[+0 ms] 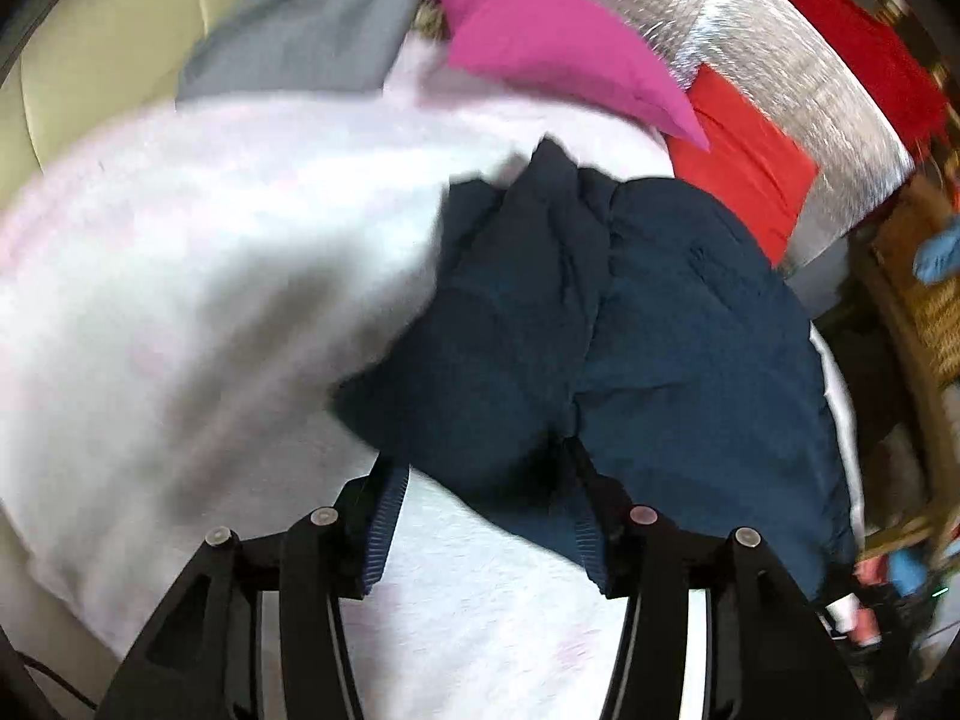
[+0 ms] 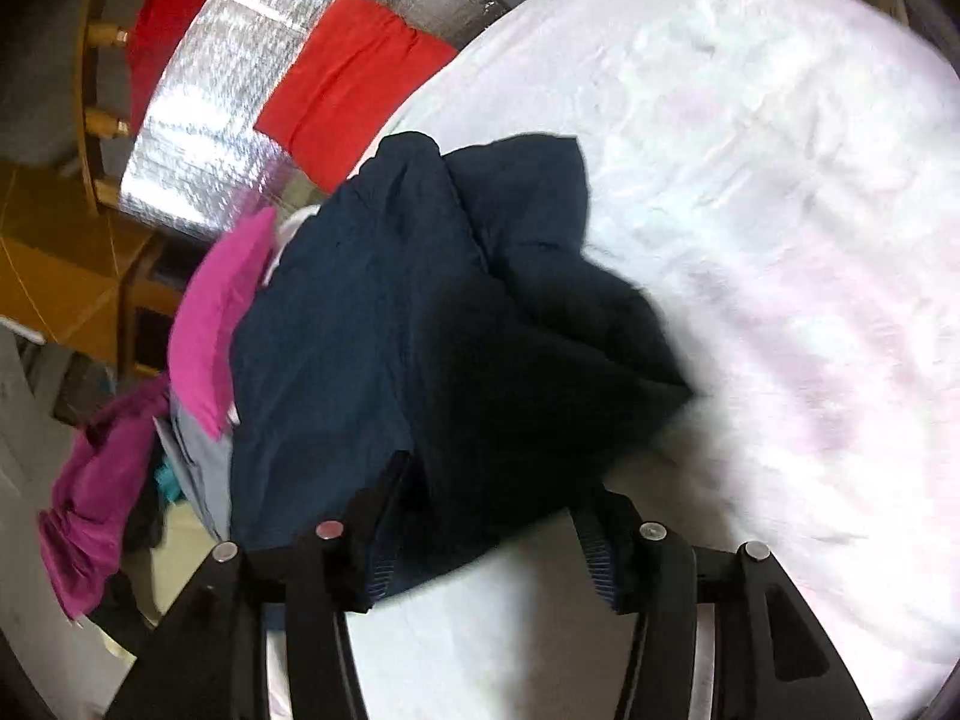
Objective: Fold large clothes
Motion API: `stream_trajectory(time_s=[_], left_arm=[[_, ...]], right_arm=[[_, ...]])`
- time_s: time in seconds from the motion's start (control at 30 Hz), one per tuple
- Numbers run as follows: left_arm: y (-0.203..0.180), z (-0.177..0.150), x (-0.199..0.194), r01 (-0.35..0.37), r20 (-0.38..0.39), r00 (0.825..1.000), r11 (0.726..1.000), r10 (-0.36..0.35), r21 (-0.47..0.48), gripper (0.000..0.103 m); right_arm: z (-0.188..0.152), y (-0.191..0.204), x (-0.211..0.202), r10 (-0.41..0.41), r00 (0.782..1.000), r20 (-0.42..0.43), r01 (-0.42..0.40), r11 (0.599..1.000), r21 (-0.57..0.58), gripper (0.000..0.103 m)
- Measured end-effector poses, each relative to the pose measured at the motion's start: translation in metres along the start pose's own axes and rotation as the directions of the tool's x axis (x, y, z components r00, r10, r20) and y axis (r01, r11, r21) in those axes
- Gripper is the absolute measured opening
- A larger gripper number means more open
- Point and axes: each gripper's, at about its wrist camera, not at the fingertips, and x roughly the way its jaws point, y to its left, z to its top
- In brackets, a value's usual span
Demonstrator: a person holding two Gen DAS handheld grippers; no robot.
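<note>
Navy garment [image 1: 630, 330], soft, light, bunched mid-frame; left gripper [image 1: 480, 516] and right gripper [image 2: 486, 534] wide open, gripping nothing; best taken at hem edges.

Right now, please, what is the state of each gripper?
Left gripper: open, dark blue garment lying between its fingers.
Right gripper: open, same garment draped between its fingers.

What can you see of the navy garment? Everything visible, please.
The navy garment is dark blue, thin woven-looking fabric, crumpled into a bunched heap with deep folds, not yet folded flat. It lies on the white sheet, near its edge, beside a pink cloth. In both wrist views its near edge reaches between the open jaws of the left gripper and right gripper; whether either touches it is unclear. No sleeves, collar or labels can be made out.
</note>
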Motion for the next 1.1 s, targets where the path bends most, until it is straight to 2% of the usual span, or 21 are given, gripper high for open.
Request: stream_trajectory(time_s=[0.1, 0.13, 0.23, 0.3, 0.37, 0.43, 0.57, 0.63, 0.73, 0.83, 1.0, 1.1], left_arm=[[-0.004, -0.007, -0.027, -0.081, 0.123, 0.99, 0.993, 0.069, 0.09, 0.061], [-0.007, -0.009, -0.038, -0.125, 0.189, 0.977, 0.984, 0.1, 0.127, 0.062], [-0.021, -0.014, -0.057, -0.205, 0.321, 0.938, 0.958, 0.133, 0.201, 0.068], [-0.026, -0.017, -0.06, -0.232, 0.362, 0.922, 0.946, 0.14, 0.225, 0.068], [-0.032, -0.015, -0.055, -0.238, 0.358, 0.923, 0.941, 0.142, 0.241, 0.068], [-0.034, -0.015, -0.053, -0.234, 0.348, 0.927, 0.94, 0.139, 0.247, 0.068], [-0.035, -0.018, -0.053, -0.239, 0.352, 0.925, 0.937, 0.14, 0.255, 0.068], [-0.038, -0.02, -0.049, -0.253, 0.35, 0.925, 0.931, 0.152, 0.265, 0.068], [-0.04, -0.02, -0.045, -0.264, 0.349, 0.923, 0.926, 0.161, 0.269, 0.068], [-0.038, -0.019, -0.042, -0.266, 0.342, 0.925, 0.927, 0.168, 0.264, 0.068], [-0.036, -0.019, -0.034, -0.297, 0.346, 0.917, 0.917, 0.196, 0.268, 0.068], [-0.035, -0.018, -0.028, -0.304, 0.331, 0.92, 0.915, 0.21, 0.265, 0.068]], right_arm=[[-0.001, -0.015, -0.03, -0.023, 1.0, 0.006, 0.023, 0.999, -0.027, 0.055], [-0.003, -0.016, -0.038, -0.026, 1.0, 0.008, 0.026, 0.999, -0.04, 0.055], [-0.007, -0.004, -0.059, -0.022, 0.999, 0.047, 0.027, 0.994, -0.105, 0.055], [-0.007, 0.016, -0.064, -0.001, 0.996, 0.087, 0.016, 0.985, -0.172, 0.055], [-0.006, 0.03, -0.066, -0.009, 0.991, 0.13, 0.038, 0.973, -0.227, 0.054], [-0.002, 0.048, -0.055, -0.042, 0.987, 0.154, 0.085, 0.955, -0.283, 0.041], [0.013, 0.049, -0.032, -0.082, 0.983, 0.165, 0.127, 0.951, -0.282, 0.041], [0.017, 0.047, -0.01, -0.112, 0.985, 0.131, 0.144, 0.952, -0.271, 0.039], [0.025, 0.024, 0.024, -0.137, 0.991, 0.011, 0.136, 0.97, -0.203, 0.037], [0.026, 0.025, 0.025, -0.137, 0.991, 0.007, 0.135, 0.967, -0.215, 0.037], [0.023, 0.028, 0.022, -0.145, 0.989, 0.022, 0.146, 0.961, -0.236, 0.038], [0.023, 0.026, 0.01, -0.1, 0.994, 0.037, 0.105, 0.976, -0.192, 0.039]])
